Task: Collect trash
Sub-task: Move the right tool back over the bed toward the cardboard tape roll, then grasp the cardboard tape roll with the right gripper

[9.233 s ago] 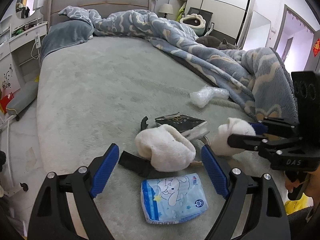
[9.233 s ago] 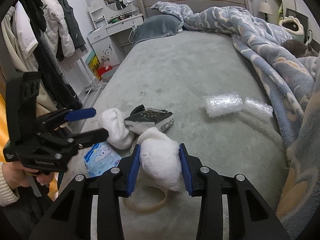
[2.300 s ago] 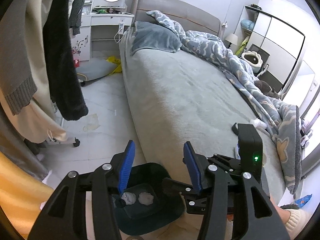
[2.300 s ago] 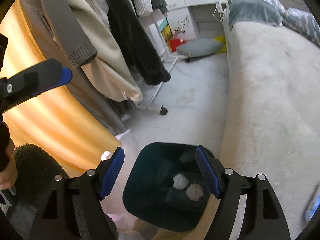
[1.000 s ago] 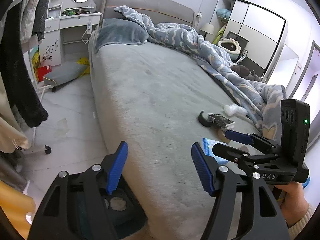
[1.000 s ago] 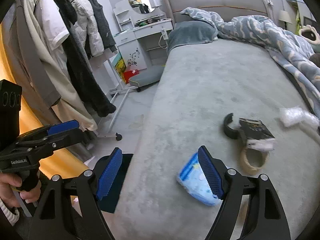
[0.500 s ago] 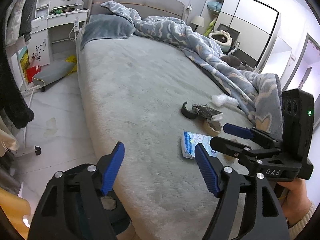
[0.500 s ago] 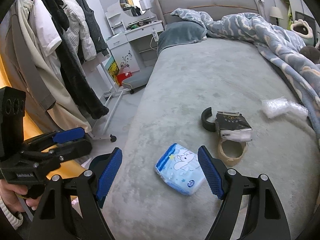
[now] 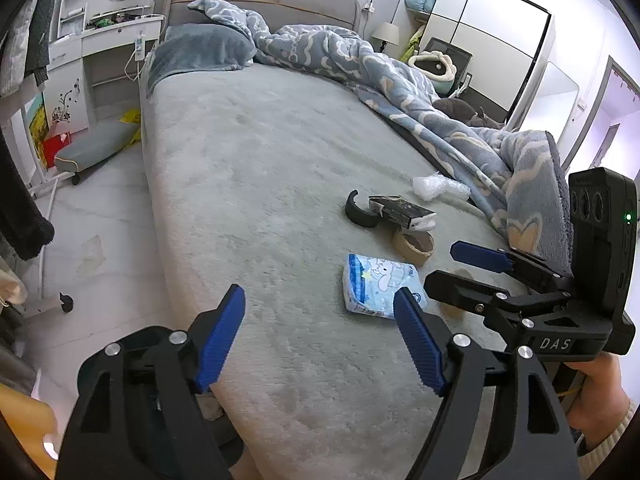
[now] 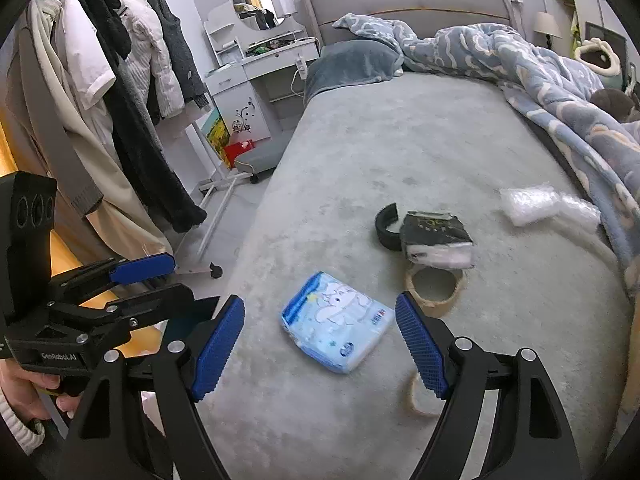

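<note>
Both tongs are hanging released and empty over the bed [image 10: 400, 140]: the right tongs [image 10: 320, 340] around one blue pack [image 10: 336, 322], the left tongs [image 9: 320, 336] nearer the bed's edge. Lying on the bed beyond the pack are two tape rings [image 10: 434, 284], one black box [image 10: 434, 234], one black curved strip [image 10: 384, 224] and one bubble wrap [image 10: 528, 202].
</note>
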Motion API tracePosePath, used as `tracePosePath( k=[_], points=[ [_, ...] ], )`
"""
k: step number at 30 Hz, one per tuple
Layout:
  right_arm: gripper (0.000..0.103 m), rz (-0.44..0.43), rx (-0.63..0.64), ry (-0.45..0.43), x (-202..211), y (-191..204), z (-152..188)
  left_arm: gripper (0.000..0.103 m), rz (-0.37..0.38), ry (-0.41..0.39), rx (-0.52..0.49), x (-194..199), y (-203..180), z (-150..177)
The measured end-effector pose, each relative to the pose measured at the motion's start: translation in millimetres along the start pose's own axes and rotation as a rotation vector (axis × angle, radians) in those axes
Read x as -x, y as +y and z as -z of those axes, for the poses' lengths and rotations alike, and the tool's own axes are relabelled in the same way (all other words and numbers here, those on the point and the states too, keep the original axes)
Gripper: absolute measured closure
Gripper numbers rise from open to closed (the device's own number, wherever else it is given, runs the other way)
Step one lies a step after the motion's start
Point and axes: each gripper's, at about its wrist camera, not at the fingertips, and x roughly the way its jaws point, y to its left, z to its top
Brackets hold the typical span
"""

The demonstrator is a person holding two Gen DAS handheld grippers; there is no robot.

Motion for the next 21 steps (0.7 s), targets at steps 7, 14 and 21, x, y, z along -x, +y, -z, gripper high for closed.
tracePosePath(
  k=[7, 14, 21],
  points=[
    [0.024, 0.020, -0.009, 0.002, 7.1, -16.7, 11.0, 0.024, 0.021, 0.011, 0.033, -11.5, -4.1, 0.5],
    [0.024, 0.064, -0.018, 0.014, 11.9, -38.0, 23.7, 0.023, 0.044, 0.011, 0.020, -18.3, -17.5, 0.8],
    [0.024, 0.080, -0.016, 0.036, 9.0, -46.8, 33.1, 0.020, 0.046, 0.008, 0.000, -23.8, -28.6, 1.0]
  ],
)
